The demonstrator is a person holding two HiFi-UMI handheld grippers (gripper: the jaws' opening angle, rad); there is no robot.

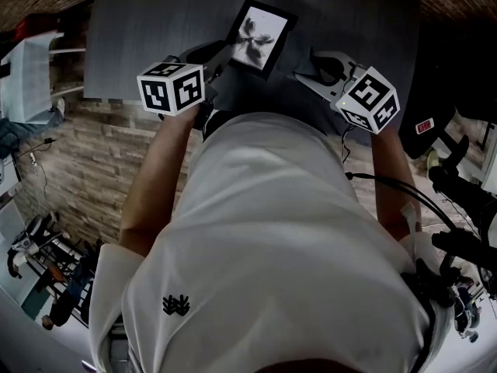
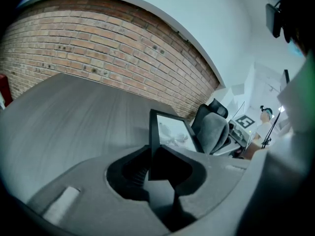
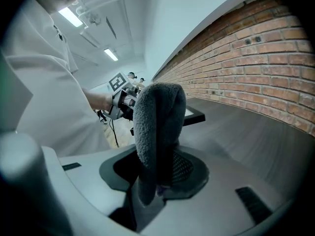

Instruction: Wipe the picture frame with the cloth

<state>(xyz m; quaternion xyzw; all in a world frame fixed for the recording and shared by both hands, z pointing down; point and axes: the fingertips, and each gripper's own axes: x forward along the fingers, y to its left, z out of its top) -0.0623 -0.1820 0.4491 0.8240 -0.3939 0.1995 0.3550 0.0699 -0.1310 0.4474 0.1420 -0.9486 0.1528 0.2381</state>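
Clamping picture frame by edge, left gripper fingers part-closed; right gripper fingers pinch cloth, which hides much of frame.

Holds the grey two-jaw left gripper at upper left of the head view, jaws clamped on a black rectangular picture frame's edge, and the pale right gripper at upper right, pinching a folded grey cloth.
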